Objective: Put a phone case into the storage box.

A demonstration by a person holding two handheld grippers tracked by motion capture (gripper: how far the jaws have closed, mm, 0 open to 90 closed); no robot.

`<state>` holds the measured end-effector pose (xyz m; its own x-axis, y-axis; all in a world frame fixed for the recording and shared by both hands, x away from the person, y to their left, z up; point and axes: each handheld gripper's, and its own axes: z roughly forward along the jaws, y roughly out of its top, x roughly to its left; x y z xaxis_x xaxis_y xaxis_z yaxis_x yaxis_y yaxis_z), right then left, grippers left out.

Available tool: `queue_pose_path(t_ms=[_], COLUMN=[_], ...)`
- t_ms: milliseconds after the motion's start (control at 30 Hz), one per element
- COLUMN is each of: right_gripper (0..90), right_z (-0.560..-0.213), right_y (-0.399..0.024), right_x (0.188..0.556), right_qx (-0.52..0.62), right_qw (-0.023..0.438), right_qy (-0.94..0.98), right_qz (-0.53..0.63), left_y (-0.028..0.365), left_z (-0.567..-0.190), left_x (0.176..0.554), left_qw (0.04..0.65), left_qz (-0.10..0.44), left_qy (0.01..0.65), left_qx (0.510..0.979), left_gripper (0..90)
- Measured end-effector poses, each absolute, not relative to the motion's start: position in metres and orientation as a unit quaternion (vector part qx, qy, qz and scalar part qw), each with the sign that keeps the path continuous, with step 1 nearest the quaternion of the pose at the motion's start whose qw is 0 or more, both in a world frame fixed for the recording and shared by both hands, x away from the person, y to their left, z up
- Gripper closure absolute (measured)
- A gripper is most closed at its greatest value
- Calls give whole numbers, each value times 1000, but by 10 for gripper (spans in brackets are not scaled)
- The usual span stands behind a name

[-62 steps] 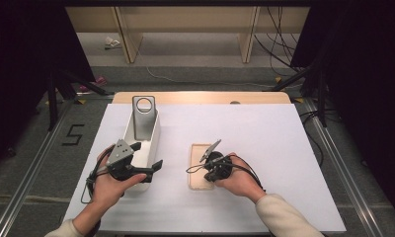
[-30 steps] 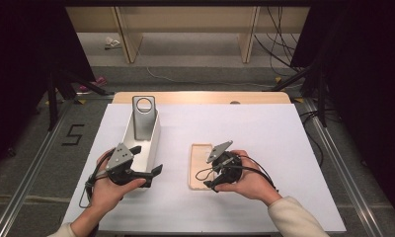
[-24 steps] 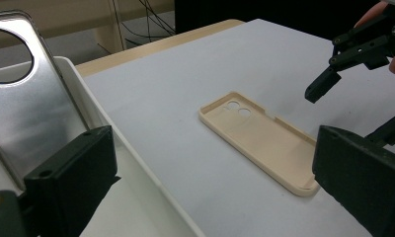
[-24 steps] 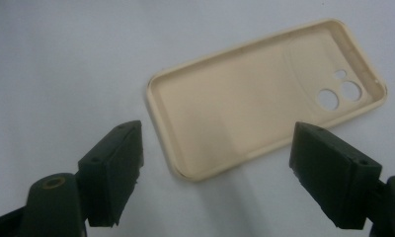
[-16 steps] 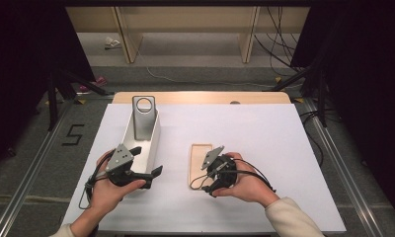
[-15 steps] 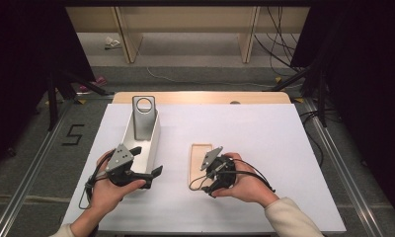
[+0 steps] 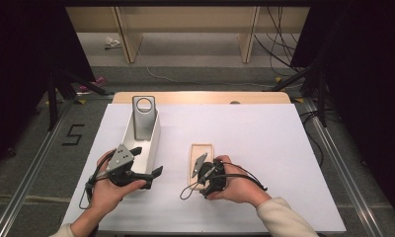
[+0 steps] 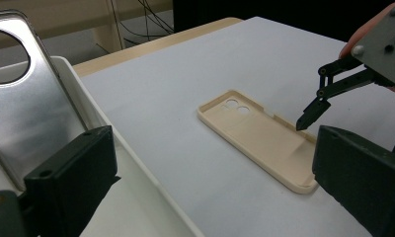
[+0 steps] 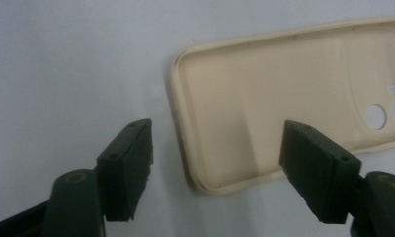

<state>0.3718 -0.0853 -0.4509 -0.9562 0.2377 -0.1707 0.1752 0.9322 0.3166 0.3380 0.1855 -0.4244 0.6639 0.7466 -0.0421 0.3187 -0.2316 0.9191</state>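
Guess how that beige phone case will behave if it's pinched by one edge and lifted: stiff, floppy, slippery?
The phone case is a thin open shell with low walls, so probably very light, and it may flex or twist when held by one edge. Its smooth matte surface lying flat on the white table cover suggests it could slide before the right hand-held gripper bites.

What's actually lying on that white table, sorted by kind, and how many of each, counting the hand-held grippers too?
Phone cases: 1, the cream phone case lying hollow side up
Trays: 1, the white tray
Metal plates: 1, the silvery plate with a round hole leaning inside the tray
Grippers: 2, the left gripper and the right gripper
Total: 5
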Motion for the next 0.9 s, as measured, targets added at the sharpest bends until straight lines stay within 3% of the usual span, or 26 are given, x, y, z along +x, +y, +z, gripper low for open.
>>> queue_pose_path(t_ms=[600,900], right_gripper=[445,576], right_z=[-458,-458], right_y=[-68,-63], right_x=[378,378], right_qx=[72,57], right_qw=[108,84], right_qy=[987,991], right_qz=[99,84], left_y=[184,184], left_z=[-425,-425], left_x=[338,338], left_qw=[508,507], left_qz=[210,211], left_qy=[350,350], left_qx=[759,759], left_gripper=[30,30])
